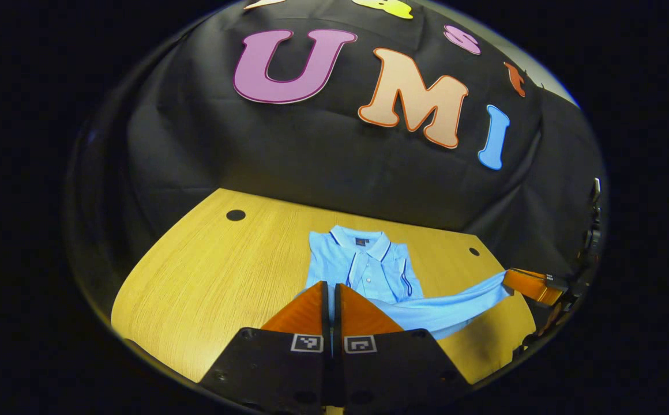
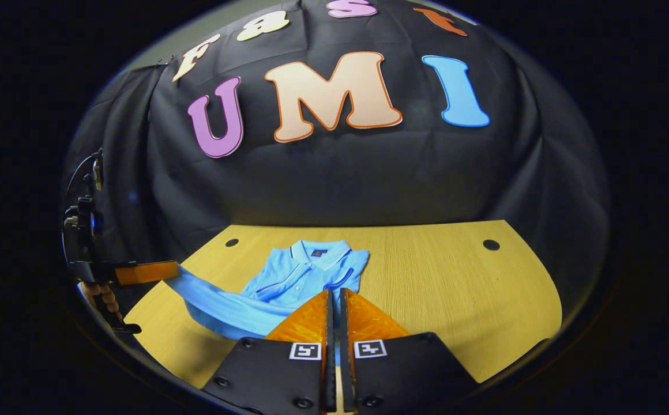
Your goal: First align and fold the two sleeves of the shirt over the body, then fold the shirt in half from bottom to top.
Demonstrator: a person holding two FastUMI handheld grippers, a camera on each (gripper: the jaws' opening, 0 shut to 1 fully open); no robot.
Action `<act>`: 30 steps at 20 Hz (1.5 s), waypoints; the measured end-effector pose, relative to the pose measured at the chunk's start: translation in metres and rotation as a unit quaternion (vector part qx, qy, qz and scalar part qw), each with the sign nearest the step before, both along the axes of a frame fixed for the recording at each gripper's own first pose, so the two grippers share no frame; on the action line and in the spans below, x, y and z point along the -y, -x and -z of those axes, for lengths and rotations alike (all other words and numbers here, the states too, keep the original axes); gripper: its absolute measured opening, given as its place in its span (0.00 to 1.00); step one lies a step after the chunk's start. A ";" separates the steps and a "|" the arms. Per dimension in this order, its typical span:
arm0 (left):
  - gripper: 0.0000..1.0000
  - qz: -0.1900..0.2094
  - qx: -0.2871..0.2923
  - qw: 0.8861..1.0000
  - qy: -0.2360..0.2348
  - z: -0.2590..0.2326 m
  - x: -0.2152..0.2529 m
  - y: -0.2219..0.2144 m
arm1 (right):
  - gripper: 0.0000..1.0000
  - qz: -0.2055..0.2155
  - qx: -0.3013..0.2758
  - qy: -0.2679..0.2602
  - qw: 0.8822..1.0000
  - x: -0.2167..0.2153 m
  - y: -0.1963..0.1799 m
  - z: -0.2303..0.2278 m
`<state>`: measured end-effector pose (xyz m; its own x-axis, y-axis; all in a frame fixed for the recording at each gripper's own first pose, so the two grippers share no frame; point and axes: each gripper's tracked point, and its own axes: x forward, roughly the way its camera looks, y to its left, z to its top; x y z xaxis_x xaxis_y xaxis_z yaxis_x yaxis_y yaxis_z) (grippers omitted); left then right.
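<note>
My left tool [image 1: 331, 302] has its fingers drawn together with a strip of light blue cloth pinched in the narrow slit between them. Ahead of it the shirt [image 1: 369, 268] lies on the wooden surface [image 1: 207, 276], collar at the far end, and a band of its fabric stretches off to that tool's right. My right tool [image 2: 335, 308] is likewise closed on blue cloth. From it the shirt sits just ahead and left, with a stretched band running left to the other tool, held by a hand [image 2: 101, 297].
</note>
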<state>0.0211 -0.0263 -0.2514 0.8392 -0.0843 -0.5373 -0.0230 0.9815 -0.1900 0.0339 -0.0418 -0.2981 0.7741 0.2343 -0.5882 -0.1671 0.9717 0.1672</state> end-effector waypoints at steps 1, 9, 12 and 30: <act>0.00 0.004 0.002 1.000 0.000 0.000 0.001 -0.013 | 0.06 -0.003 0.005 0.004 1.000 -0.001 -0.014 0.002; 0.00 -0.014 0.014 1.000 -0.020 0.010 -0.020 -0.117 | 0.06 -0.014 0.020 0.005 1.000 -0.022 -0.106 0.039; 0.00 -0.020 0.001 0.999 -0.038 0.030 -0.032 -0.153 | 0.06 -0.013 0.009 0.004 1.000 -0.026 -0.135 0.068; 0.96 -0.080 0.087 0.990 -0.083 -0.028 -0.045 -0.164 | 1.00 0.032 0.118 0.063 0.990 0.001 -0.144 0.010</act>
